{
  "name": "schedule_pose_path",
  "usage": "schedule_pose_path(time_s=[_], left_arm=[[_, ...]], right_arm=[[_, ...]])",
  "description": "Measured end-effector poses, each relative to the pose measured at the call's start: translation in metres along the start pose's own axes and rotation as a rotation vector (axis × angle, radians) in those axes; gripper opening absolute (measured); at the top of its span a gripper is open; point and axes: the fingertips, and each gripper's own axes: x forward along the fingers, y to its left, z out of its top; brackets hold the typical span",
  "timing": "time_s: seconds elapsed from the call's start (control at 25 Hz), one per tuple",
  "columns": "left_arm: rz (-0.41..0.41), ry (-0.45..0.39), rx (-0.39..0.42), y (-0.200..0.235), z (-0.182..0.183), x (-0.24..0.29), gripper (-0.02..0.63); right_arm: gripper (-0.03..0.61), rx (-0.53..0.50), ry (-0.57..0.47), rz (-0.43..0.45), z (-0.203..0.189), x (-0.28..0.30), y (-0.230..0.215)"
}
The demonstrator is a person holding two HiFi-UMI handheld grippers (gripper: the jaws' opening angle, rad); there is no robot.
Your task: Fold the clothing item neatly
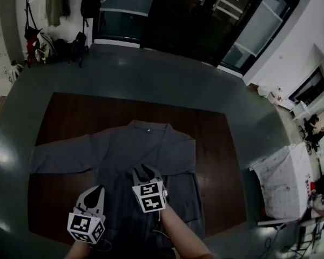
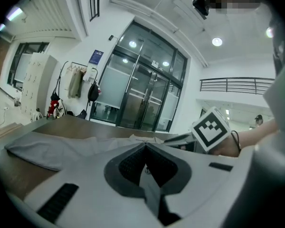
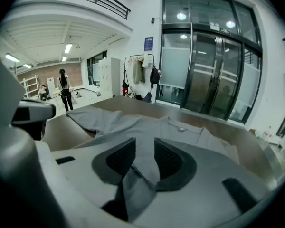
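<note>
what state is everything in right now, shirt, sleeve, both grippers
grey shirt: laid out on the brown table, collar at the far side
sleeve at the head view's left: spread straight out, flat
left gripper: shut, nothing between the jaws
right gripper: open above the shirt, cloth shows through the gap, pads not pressing on it

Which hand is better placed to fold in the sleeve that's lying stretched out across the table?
Left, probably. The sleeve stretches out from the left side of the shirt, and the left tool is nearer to it, though shut. The right tool is open but over the shirt's middle.
</note>
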Motion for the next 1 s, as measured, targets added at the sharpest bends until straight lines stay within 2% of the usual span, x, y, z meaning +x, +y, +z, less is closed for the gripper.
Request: schedule_pose_path(time_s=[0.12, 0.24, 0.36, 0.48, 0.56, 0.68, 0.76, 0.84, 1.0], left_arm=[[0.0, 0.014, -0.008, 0.006, -0.006, 0.004, 0.008], [-0.006, 0.027, -0.014, 0.01, -0.009, 0.011, 0.008], [-0.01, 0.032, -0.018, 0.011, -0.01, 0.016, 0.008], [-0.011, 0.034, -0.024, 0.009, -0.012, 0.021, 0.008], [-0.011, 0.036, -0.028, 0.011, -0.013, 0.023, 0.008], [-0.005, 0.037, -0.029, 0.013, -0.012, 0.021, 0.008], [0.005, 0.036, -0.026, 0.018, -0.011, 0.022, 0.008], [0.018, 0.033, -0.018, 0.024, -0.011, 0.023, 0.008], [0.039, 0.021, 0.041, 0.033, -0.005, 0.022, 0.008]], right_arm=[[0.097, 0.068, 0.054, -0.064, -0.037, -0.005, -0.024], [0.097, 0.182, 0.124, -0.109, -0.064, -0.004, -0.052], [0.101, 0.275, 0.205, -0.094, -0.085, 0.006, -0.059], [0.126, 0.326, 0.284, -0.059, -0.108, 0.018, -0.051], [0.127, 0.341, 0.3, -0.084, -0.117, 0.024, -0.049], [0.122, 0.36, 0.294, -0.125, -0.119, 0.024, -0.051], [0.051, 0.356, 0.268, -0.15, -0.112, 0.022, -0.054], [0.008, 0.341, 0.203, -0.178, -0.1, 0.019, -0.058], [0.006, 0.312, 0.05, -0.193, -0.065, 0.019, -0.062]])
